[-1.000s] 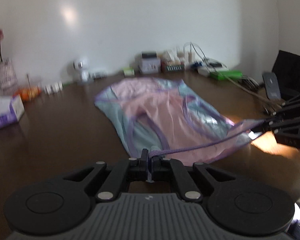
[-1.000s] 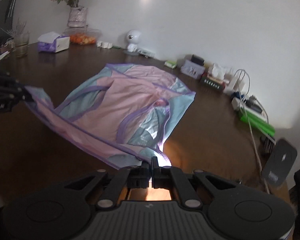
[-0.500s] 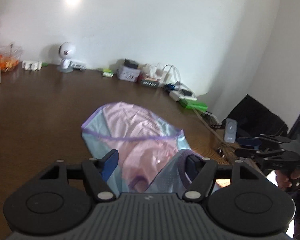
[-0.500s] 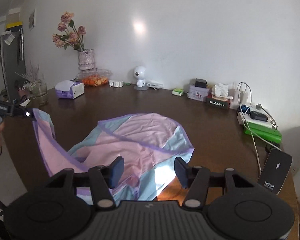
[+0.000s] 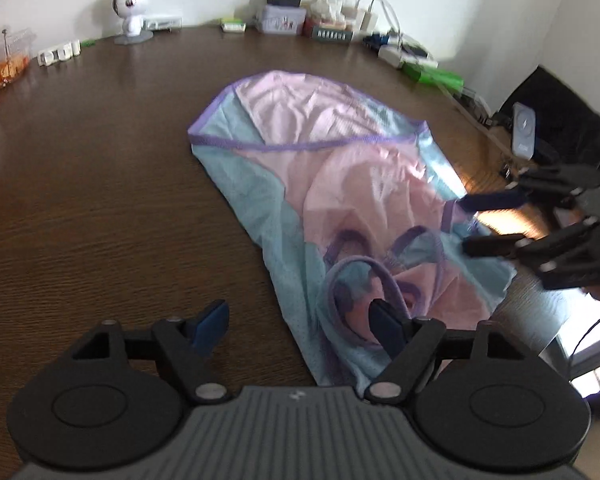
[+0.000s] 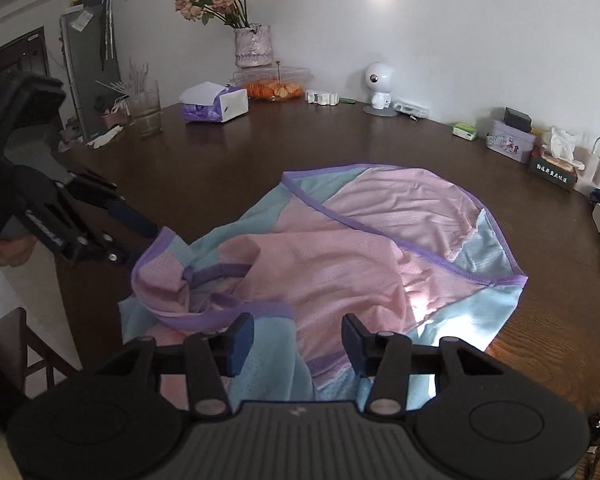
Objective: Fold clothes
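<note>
**First fold dropped, straps bunching up**

Both tools are letting go: left tool is gaping wide, right tool has been easing about halfway open, neither gripping the garment that's lying on the tabletop. I'd be smoothing those crumpled straps before re-pinching. Clear tub by the vase is holding orange stuff; tissue box is showing a sheet

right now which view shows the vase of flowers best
The right wrist view: the vase of flowers stands whole at the table's far edge against the wall, pink blooms above it, beside the tissue box. The left wrist view does not show it at all; its frame ends near the fruit container.
</note>
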### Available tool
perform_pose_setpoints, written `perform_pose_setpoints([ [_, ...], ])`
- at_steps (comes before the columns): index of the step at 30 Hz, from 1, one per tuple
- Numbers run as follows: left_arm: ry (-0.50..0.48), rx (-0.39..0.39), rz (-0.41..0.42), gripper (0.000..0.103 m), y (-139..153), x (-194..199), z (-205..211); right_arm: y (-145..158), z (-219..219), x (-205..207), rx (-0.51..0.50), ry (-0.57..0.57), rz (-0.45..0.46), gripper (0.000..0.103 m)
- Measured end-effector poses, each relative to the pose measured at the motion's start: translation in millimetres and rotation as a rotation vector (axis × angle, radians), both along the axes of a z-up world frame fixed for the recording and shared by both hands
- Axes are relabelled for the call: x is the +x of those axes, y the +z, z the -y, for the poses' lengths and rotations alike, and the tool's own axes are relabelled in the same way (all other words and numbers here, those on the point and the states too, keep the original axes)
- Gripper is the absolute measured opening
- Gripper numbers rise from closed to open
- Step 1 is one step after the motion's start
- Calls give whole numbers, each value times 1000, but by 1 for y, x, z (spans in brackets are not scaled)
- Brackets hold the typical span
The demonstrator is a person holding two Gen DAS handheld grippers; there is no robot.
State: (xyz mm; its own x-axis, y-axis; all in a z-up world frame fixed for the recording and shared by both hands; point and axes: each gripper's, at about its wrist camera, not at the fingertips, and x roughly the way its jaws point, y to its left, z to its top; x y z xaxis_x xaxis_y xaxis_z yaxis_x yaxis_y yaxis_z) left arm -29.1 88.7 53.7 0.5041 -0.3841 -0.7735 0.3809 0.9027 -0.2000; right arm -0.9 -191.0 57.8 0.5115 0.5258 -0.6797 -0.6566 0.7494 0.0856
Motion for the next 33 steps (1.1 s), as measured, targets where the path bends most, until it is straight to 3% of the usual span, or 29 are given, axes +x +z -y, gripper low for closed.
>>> perform_pose_setpoints([
  [4,-72,-88,74,83,26,-15,-9,-11,-15,20,4,-10,-73,42],
  [5,-64,-107,97,83,31,-15,-13,-16,-18,21,-9,-17,-98,34],
  [6,-38,-118,117,83,36,-13,-18,-18,-25,19,-8,-29,-119,13],
  [7,-5,-101,139,84,38,-7,-22,-20,-22,20,11,-36,-134,1],
  [8,33,-68,165,87,40,1,-24,-18,-18,16,25,-38,-130,2],
  [11,170,156,221,87,25,46,-19,-3,7,-10,32,12,-104,2],
  [13,188,170,195,82,12,83,-15,8,25,-29,41,51,-89,3],
  [14,180,158,184,81,7,102,-9,14,34,-37,50,66,-79,5],
  [16,162,153,179,80,-2,134,3,23,47,-33,94,9,-37,36],
  [17,149,177,192,80,-7,150,11,23,54,-20,91,-72,-17,63],
  [19,126,261,221,72,-19,176,26,16,64,21,35,-260,-9,66],
  [21,106,297,199,61,-32,195,35,7,74,62,-22,-436,-6,51],
  [23,90,278,219,55,-39,200,37,-7,77,101,-75,-477,-47,38],
  [25,68,262,233,30,-40,199,38,-13,72,128,-109,-468,-71,33],
  [26,69,256,234,10,-41,199,38,-15,68,139,-122,-455,-80,18],
  [27,82,278,248,6,-42,198,37,-16,64,150,-134,-442,-88,5],
  [28,100,316,272,5,-44,195,37,-17,60,161,-146,-428,-97,1],
  [33,186,450,327,2,-52,176,24,-28,16,237,-267,-314,-70,0],
])
